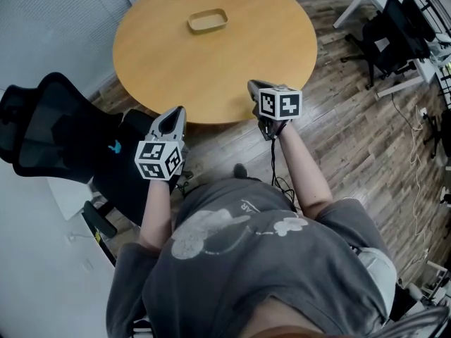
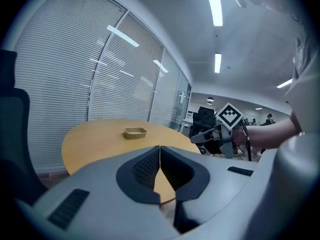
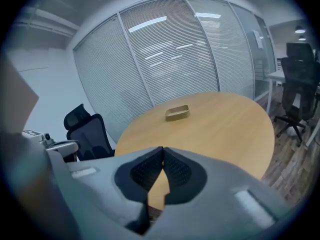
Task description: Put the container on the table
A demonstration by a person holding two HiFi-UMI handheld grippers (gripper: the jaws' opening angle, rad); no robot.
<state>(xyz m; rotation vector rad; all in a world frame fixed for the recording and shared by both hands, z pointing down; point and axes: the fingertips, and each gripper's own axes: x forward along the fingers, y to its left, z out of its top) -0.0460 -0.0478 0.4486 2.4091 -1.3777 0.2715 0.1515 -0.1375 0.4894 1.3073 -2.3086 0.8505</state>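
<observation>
Table (image 1: 176, 83) holds container (image 1: 207, 20), beyond right claw (image 1: 252, 86).

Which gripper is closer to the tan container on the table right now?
Right. The right gripper is at the near edge of the table, short of the container. The left gripper hangs off the table, further back.

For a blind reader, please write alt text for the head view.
A person faces a round wooden table, holding the left gripper and right gripper, both shut and empty. A tan container sits on its far side.
</observation>
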